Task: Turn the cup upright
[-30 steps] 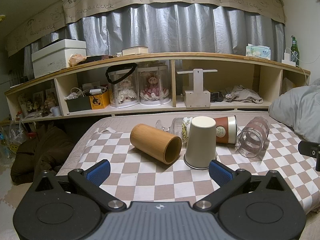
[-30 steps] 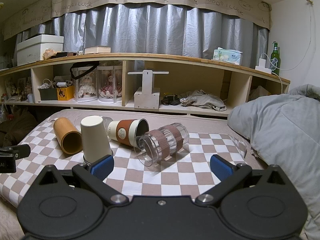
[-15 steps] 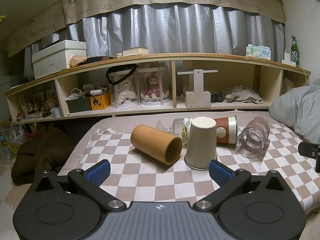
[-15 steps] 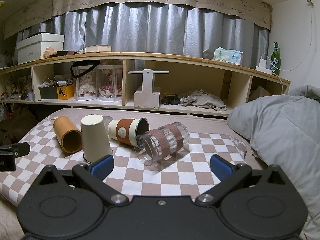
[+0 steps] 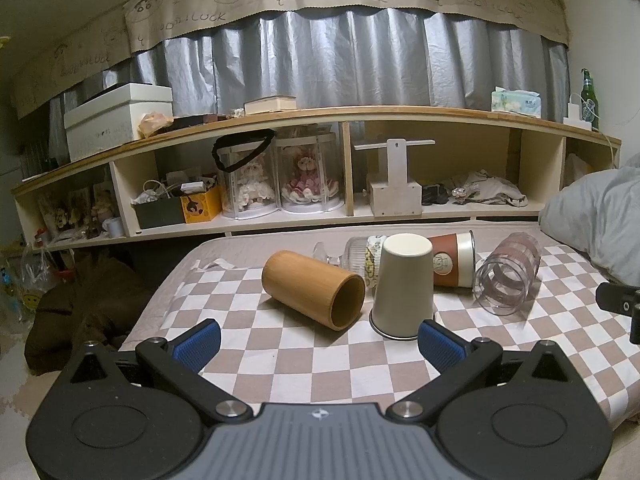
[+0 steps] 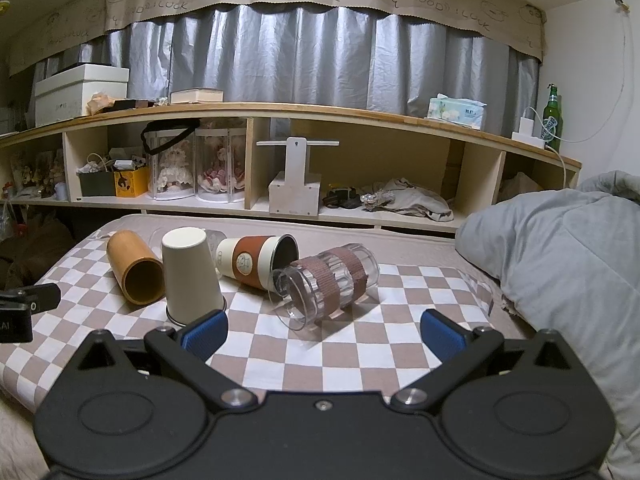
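Several cups lie on a checkered cloth on the bed. A beige paper cup stands upside down; it also shows in the right wrist view. A bamboo cup lies on its side to its left, also in the right wrist view. A white cup with a brown sleeve and a clear ribbed cup with brown bands lie on their sides to its right. My left gripper is open and empty, short of the cups. My right gripper is open and empty, in front of the clear cup.
A clear glass jar lies behind the paper cup. A grey duvet rises at the right. A long wooden shelf with boxes and dolls runs behind the bed. The bed's left edge drops to the floor with a dark bundle.
Both views have shifted very slightly; the cups stay where they were and both grippers remain open.
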A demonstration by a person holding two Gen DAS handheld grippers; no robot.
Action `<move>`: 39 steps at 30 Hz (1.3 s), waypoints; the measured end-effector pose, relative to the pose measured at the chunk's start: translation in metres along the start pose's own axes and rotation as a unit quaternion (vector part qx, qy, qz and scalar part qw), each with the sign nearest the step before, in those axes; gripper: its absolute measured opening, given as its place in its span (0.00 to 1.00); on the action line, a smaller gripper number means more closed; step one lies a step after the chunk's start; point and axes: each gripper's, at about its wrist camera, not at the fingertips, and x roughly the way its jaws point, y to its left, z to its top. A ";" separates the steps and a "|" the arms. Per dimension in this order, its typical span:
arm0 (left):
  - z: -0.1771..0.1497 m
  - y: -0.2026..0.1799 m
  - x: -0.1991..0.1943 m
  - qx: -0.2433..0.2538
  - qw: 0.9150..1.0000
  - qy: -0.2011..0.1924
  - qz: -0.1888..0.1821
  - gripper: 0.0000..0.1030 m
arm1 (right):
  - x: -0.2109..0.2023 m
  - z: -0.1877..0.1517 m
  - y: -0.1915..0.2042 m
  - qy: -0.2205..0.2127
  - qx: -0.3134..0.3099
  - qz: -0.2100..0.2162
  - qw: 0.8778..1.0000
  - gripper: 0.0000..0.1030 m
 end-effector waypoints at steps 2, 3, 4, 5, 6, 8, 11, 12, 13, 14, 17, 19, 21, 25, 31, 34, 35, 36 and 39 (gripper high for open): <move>0.000 0.000 -0.002 0.000 1.000 0.000 0.000 1.00 | 0.000 0.000 0.000 0.000 0.000 0.000 1.000 1.00; 0.001 0.000 -0.002 0.001 1.000 0.000 0.000 1.00 | 0.000 0.000 -0.001 0.000 0.000 0.000 1.000 1.00; 0.001 -0.001 -0.002 0.001 1.000 0.000 0.000 1.00 | 0.000 0.001 -0.001 0.000 0.000 0.000 1.000 1.00; 0.001 -0.001 -0.002 0.001 1.000 0.000 0.000 1.00 | 0.000 0.001 -0.001 0.000 0.000 0.000 1.000 1.00; 0.000 -0.001 -0.002 0.001 1.000 -0.001 0.000 1.00 | 0.000 0.002 0.000 0.001 0.000 0.000 1.000 1.00; 0.001 -0.001 -0.002 0.001 1.000 -0.001 0.000 1.00 | 0.000 -0.001 0.000 0.001 0.000 -0.001 1.000 1.00; 0.001 -0.001 -0.002 0.001 1.000 0.000 0.000 1.00 | 0.000 -0.001 -0.001 0.001 0.000 0.000 1.000 1.00; 0.002 -0.003 -0.001 0.003 1.000 -0.001 0.000 1.00 | 0.000 0.000 0.000 0.002 0.000 -0.001 1.000 1.00; 0.002 -0.003 -0.001 0.003 1.000 0.000 0.000 1.00 | 0.000 -0.001 -0.001 0.002 -0.001 -0.001 1.000 1.00; 0.002 -0.003 -0.001 0.003 1.000 -0.001 0.000 1.00 | 0.000 -0.002 -0.001 0.002 -0.001 -0.001 1.000 1.00; 0.002 -0.003 -0.001 0.003 1.000 -0.001 0.000 1.00 | 0.001 -0.003 -0.001 0.002 -0.001 -0.001 1.000 1.00; 0.002 -0.003 -0.001 0.003 1.000 -0.001 0.000 1.00 | 0.001 -0.002 -0.001 0.002 -0.001 -0.001 1.000 1.00; 0.002 -0.003 -0.001 0.004 1.000 -0.001 0.000 1.00 | 0.001 -0.002 -0.001 0.002 -0.001 -0.001 1.000 1.00; 0.002 -0.003 -0.001 0.004 1.000 -0.001 0.000 1.00 | 0.001 -0.002 -0.001 0.002 -0.001 -0.001 1.000 1.00; 0.002 -0.003 -0.001 0.004 1.000 -0.002 0.000 1.00 | 0.001 -0.002 -0.001 0.003 -0.001 -0.001 1.000 1.00; 0.002 -0.004 -0.001 0.005 1.000 -0.003 -0.001 1.00 | 0.001 -0.002 -0.001 0.003 -0.001 -0.001 1.000 1.00; 0.003 -0.004 0.000 0.006 1.000 -0.003 -0.001 1.00 | 0.001 -0.002 -0.002 0.003 -0.001 -0.001 1.000 1.00; 0.003 -0.004 0.000 0.006 1.000 -0.003 -0.001 1.00 | 0.001 -0.001 -0.002 0.003 -0.002 -0.001 1.000 1.00; 0.003 -0.004 0.000 0.005 1.000 -0.003 0.000 1.00 | 0.004 -0.003 0.000 0.006 0.000 -0.002 1.000 1.00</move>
